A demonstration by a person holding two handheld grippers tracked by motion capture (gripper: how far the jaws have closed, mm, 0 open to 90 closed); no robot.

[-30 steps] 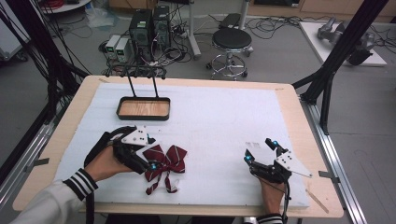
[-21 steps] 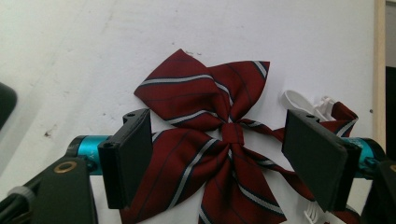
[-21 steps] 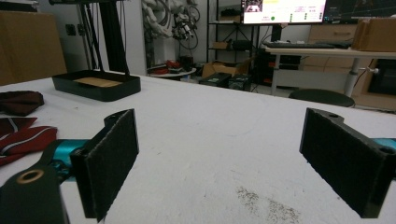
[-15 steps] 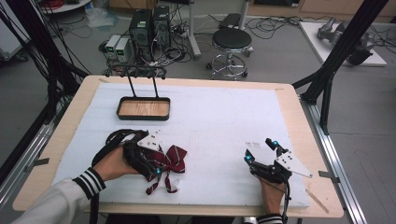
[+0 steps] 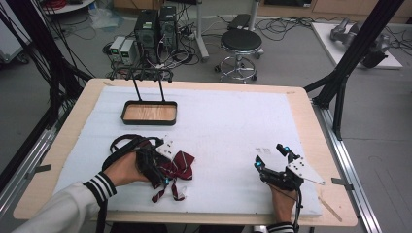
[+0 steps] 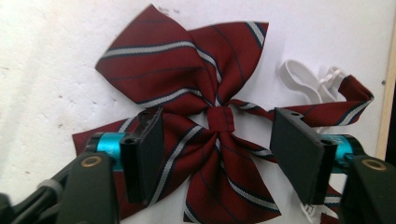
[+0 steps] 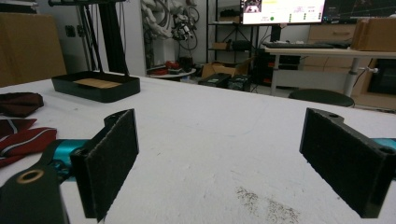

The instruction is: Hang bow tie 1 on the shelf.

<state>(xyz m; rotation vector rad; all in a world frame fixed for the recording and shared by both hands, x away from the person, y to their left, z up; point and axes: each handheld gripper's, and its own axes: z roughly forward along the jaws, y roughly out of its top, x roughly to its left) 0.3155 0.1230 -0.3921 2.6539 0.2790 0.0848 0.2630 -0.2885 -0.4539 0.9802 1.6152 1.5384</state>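
From the high view, the bench is a wooden top covered by a white foam sheet that stops just short of the wood on every side. The striped bow tie lies on the foam near the front left, well in from the bench edges. The left tool sits over the bow tie's left half, held by the left hand, with its black cable looped just behind. The right tool rests low on the foam near the front right, well apart from the bow tie, with bare foam between them. A black tray with a wooden floor stands toward the rear left, with open foam to its right.

In the left gripper view, the left tool straddles the bow tie; its jaws have just been closing and stand partly open, one on each side of the centre knot, and I cannot tell that either presses the cloth. The white neck strap curls beside the bow's far wing, near the foam's edge.

In the right gripper view, the right tool has its jaws spread wide with nothing between them, above bare foam. The bow tie shows at the left margin, the tray beyond it.
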